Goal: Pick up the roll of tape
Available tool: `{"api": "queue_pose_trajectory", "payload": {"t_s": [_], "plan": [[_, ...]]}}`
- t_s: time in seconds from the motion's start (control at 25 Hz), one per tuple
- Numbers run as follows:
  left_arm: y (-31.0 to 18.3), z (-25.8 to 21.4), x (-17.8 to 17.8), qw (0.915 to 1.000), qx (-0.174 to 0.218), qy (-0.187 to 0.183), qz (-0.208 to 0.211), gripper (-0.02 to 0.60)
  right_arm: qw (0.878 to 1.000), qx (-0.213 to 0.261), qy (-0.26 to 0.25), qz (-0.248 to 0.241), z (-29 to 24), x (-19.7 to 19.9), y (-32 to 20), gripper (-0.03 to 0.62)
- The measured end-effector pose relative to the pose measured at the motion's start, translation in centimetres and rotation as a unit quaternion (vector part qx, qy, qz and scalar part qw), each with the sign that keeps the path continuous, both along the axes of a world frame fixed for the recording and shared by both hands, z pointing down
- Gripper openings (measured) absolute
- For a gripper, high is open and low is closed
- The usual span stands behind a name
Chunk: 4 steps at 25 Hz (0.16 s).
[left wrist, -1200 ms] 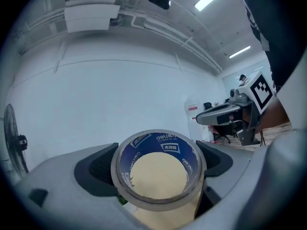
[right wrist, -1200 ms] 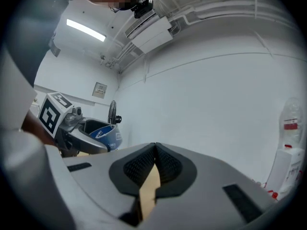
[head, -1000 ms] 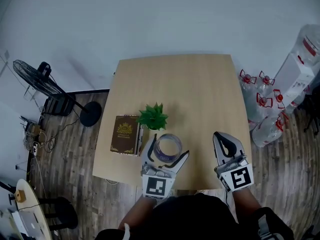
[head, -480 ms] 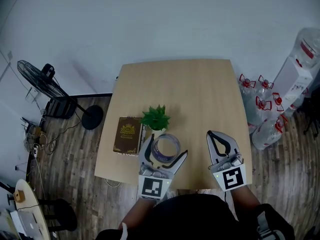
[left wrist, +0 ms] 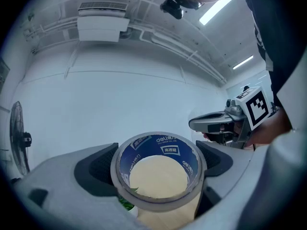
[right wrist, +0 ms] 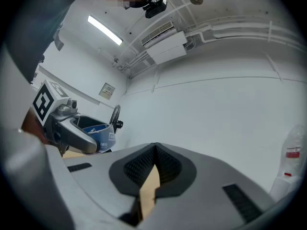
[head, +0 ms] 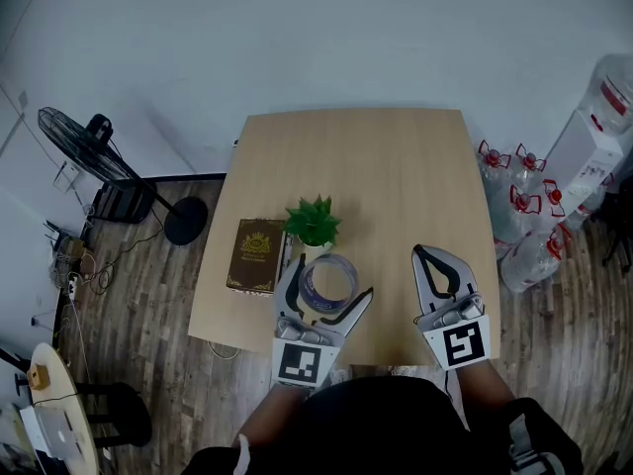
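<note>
The roll (left wrist: 163,146) is seen low in the middle of the left gripper view, between the jaws of the left tongs (head: 329,281), whose pads are pressed against its outer wall on both sides, so it is gripped across its width. In the head view it is found just below centre, over the near part of the table (head: 396,186), just below a plant (head: 313,222) and to the right of a book (head: 255,255). Whether it has been raised off the table cannot be told. The right tongs (head: 432,258), at lower right, are closed on nothing. The roll is judged light and stiff, with a smooth, somewhat slippery outer band; a ring can be squeezed oval, so a moderate, level hold across the widest part is advised, away from the plant
</note>
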<state>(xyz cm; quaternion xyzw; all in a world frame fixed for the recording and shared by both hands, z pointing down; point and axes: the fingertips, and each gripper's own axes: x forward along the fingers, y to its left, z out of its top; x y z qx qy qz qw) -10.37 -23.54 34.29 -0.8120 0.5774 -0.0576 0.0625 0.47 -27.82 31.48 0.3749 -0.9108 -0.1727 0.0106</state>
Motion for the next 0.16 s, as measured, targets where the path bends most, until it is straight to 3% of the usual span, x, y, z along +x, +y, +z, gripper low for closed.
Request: {"api": "queue_pose_trajectory", "payload": {"t_s": [0.16], "plan": [[0.27,0.3,-0.08,1.0,0.002,-0.001,-0.001,0.511,0.999,-0.029,-0.028,0.003,0.08,0.19,-0.42,-0.008]]}}
